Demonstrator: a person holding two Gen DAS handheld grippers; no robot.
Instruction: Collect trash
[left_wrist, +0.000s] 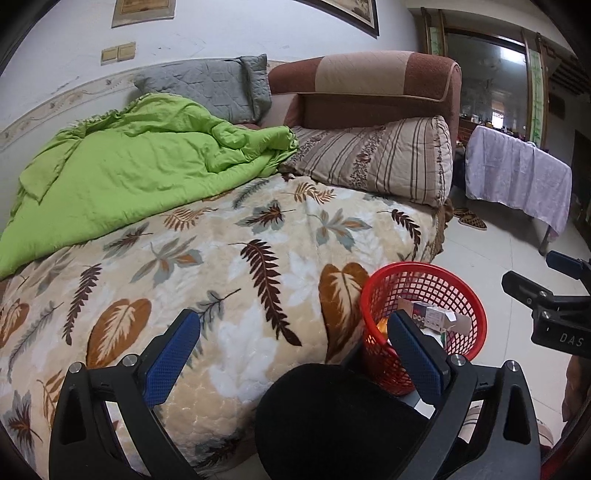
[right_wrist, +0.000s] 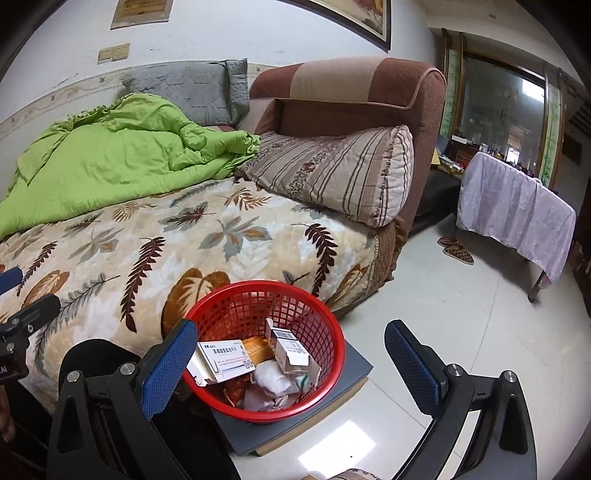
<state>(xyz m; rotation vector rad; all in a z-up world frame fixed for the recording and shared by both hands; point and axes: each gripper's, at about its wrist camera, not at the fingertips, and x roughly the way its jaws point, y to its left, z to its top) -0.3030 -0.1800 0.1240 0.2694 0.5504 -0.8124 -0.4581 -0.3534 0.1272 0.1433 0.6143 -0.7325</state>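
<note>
Both wide apart, empty: left gripper, right gripper. Near red basket: light, crushable cartons; best pinched across flat faces.

Open floor right of red basket; bed close left

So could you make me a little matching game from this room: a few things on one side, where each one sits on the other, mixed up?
Things:
1. basket
2. green quilt
3. striped pillow
4. slippers

Places:
A. leaning on the sofa arm
B. on the tiled floor by the draped table
C. on a grey board beside the bed
D. bunched on the bed near the wall

Pairs: 1-C, 2-D, 3-A, 4-B
</note>
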